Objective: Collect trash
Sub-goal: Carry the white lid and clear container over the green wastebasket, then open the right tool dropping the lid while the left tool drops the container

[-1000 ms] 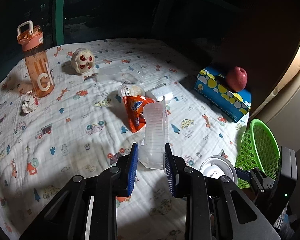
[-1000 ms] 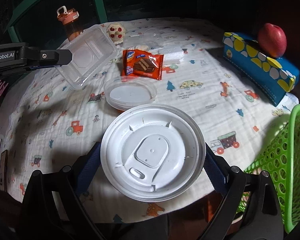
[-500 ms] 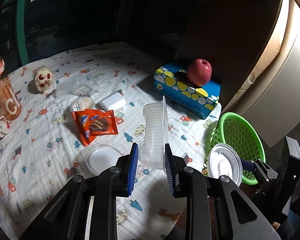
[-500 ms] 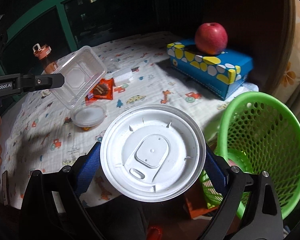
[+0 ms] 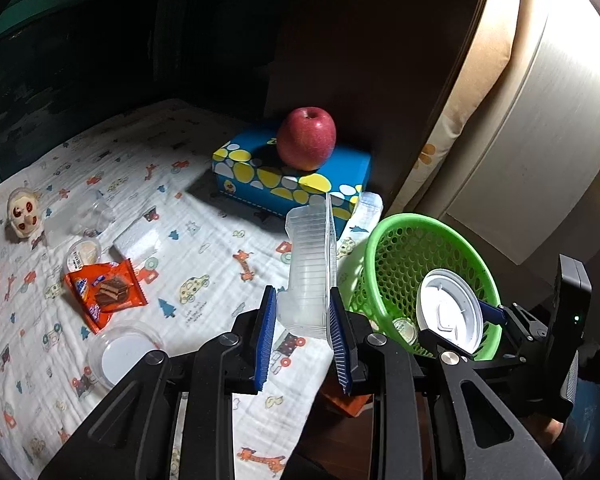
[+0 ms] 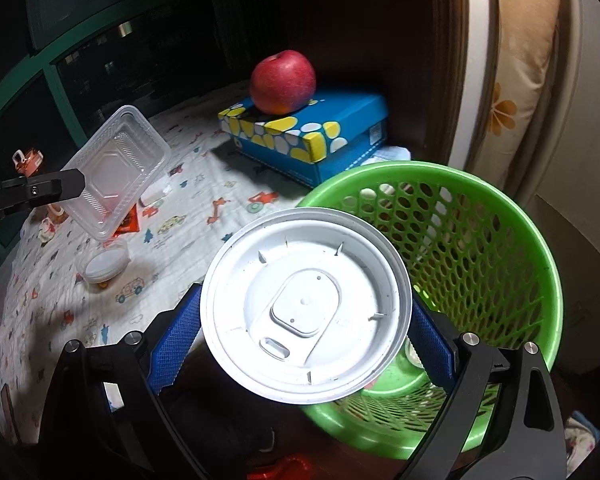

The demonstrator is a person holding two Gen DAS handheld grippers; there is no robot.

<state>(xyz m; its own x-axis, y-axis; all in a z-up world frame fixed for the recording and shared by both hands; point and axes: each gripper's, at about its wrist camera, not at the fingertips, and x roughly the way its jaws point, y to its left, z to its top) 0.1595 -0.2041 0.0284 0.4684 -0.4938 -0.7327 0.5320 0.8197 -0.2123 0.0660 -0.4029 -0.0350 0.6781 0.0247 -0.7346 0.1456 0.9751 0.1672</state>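
Observation:
My left gripper (image 5: pixel 302 314) is shut on a clear plastic tray (image 5: pixel 310 268), held upright above the table's right edge; the tray also shows in the right wrist view (image 6: pixel 118 172). My right gripper (image 6: pixel 306 324) is shut on a white round cup lid (image 6: pixel 306 304), held over the near rim of the green mesh basket (image 6: pixel 500 248). In the left wrist view the lid (image 5: pixel 448 312) sits over the basket (image 5: pixel 396 248) mouth. An orange snack wrapper (image 5: pixel 104 290) and a round clear lid (image 5: pixel 122 354) lie on the printed cloth.
A red apple (image 5: pixel 306 138) rests on a blue spotted box (image 5: pixel 288 178) at the back. A white foam block (image 5: pixel 138 240), a small cup (image 5: pixel 82 254), a skull toy (image 5: pixel 24 212) and an orange bottle (image 6: pixel 28 160) stand on the table. The basket holds small items (image 5: pixel 404 328).
Both grippers swung right toward the basket with their loads. The white lid went from beside the basket to over its mouth. The clear tray came nearer the basket's left side.

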